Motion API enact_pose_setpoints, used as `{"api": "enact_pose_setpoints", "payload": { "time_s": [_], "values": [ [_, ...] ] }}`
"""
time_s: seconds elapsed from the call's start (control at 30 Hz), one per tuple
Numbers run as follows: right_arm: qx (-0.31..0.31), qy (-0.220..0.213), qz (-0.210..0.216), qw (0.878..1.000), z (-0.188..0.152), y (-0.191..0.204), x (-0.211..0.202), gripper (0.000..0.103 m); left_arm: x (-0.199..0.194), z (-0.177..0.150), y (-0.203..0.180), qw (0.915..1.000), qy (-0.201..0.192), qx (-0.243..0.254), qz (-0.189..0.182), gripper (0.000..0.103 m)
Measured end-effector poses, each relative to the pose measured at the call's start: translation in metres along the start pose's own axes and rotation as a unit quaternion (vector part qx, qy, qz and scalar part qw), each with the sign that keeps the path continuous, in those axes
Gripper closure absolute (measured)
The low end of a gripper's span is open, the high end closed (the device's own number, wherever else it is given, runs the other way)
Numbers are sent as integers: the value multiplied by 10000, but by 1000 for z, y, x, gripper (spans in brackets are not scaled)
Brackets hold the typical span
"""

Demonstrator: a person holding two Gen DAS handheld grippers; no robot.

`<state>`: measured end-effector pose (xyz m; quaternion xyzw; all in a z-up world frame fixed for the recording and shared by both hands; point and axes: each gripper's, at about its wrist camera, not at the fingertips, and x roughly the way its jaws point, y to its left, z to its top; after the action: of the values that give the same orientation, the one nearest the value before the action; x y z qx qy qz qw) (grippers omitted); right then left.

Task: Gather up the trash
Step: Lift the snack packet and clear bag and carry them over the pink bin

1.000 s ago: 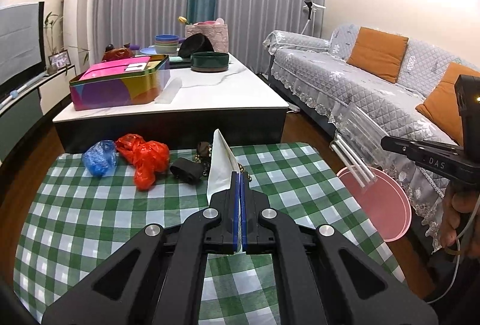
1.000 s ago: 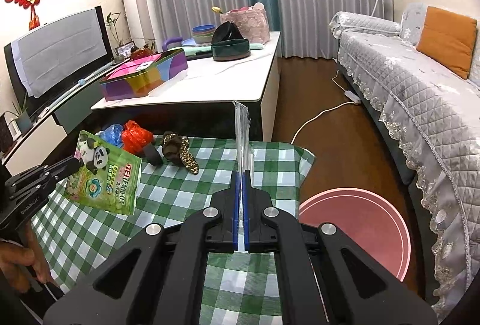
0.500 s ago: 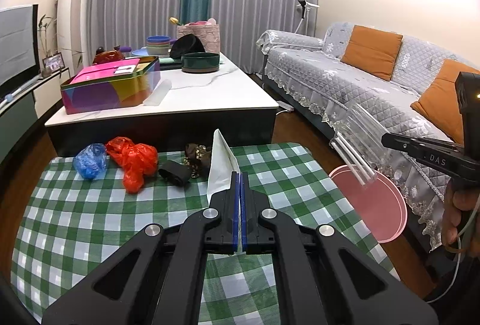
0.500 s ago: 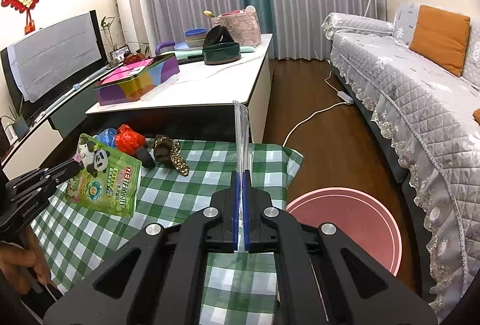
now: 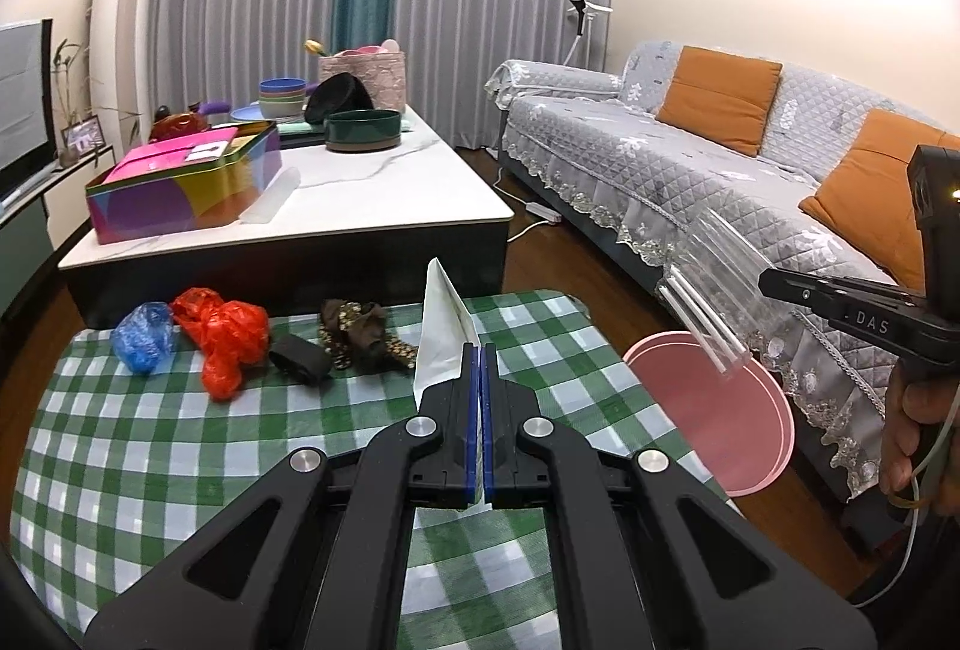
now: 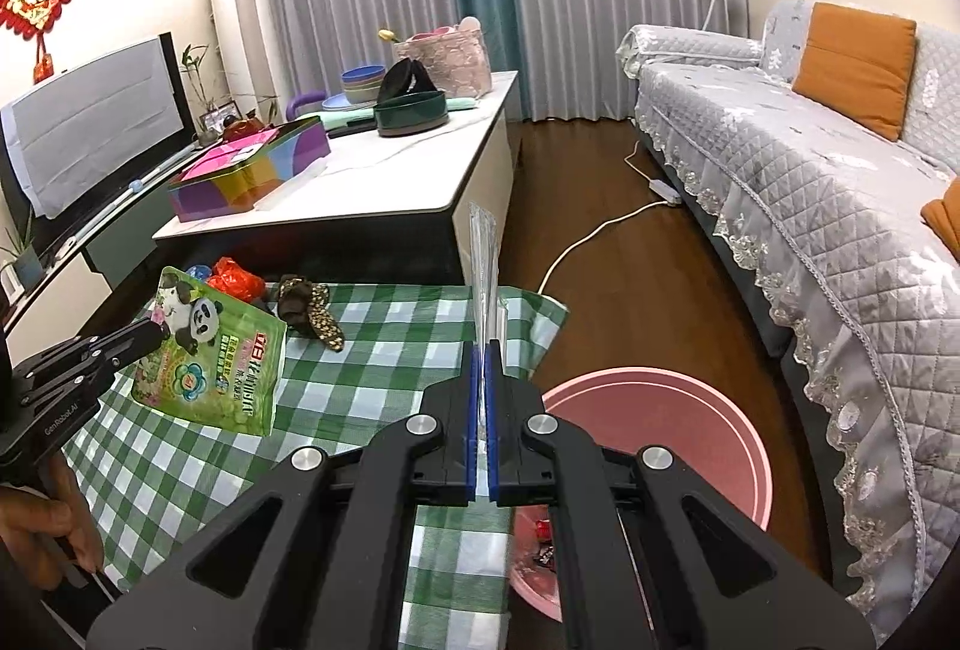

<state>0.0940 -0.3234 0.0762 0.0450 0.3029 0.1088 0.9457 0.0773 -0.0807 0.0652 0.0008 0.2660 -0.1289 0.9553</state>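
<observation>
- My left gripper (image 5: 480, 350) is pressed together on a snack pouch (image 6: 207, 359). In my left view I see only its pale edge (image 5: 441, 335); the right view shows its printed face.
- My right gripper (image 6: 483, 350) is pinched on a clear sleeve (image 6: 483, 266) with white sticks inside, which my left view shows hanging over the pink bin (image 5: 714, 410).
- Both pieces are in the air above the checked cloth (image 5: 150, 446), beside the bin on the floor.
- The pouch looks light and empty. It is crinkly film, floppy beyond the pinch, and likely slick, so I judge a grip near a sealed edge is safest.
- The sleeve looks lighter still. It is thin and slippery, and the loose sticks could slide out if it tips open end down.
- Neither looks fragile. I expect both to flutter as they fall, so they should be let go low over the bin.
- Still on the cloth are a blue bag (image 5: 144, 338), a red bag (image 5: 225, 335), a black lump (image 5: 300, 359) and a brown patterned wad (image 5: 360, 332). All look soft and crushable, best pinched at a bunched fold.
- Writing: the pouch has a panda and red Chinese characters I cannot read. My left gripper's body reads "GenRobot.AI" (image 6: 63, 419). The right one shows "DAS" (image 5: 873, 323), the rest hidden.
</observation>
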Motion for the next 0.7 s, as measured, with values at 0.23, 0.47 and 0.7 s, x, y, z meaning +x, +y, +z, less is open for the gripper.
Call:
{"api": "enact_pose_setpoints", "payload": {
  "time_s": [0.23, 0.47, 0.7],
  "values": [
    [90, -38, -100, 9999, -3, -15, -7, 101, 8, 2, -17, 9999, 1, 79, -143, 102],
    [193, -71, -208, 9996, -6, -32, -14, 101, 17, 3, -33, 9995, 23, 145, -284, 102],
    [294, -88, -335, 9990, -10, -51, -20, 101, 26, 5, -49, 9988, 38, 206, -438, 102]
  ]
}}
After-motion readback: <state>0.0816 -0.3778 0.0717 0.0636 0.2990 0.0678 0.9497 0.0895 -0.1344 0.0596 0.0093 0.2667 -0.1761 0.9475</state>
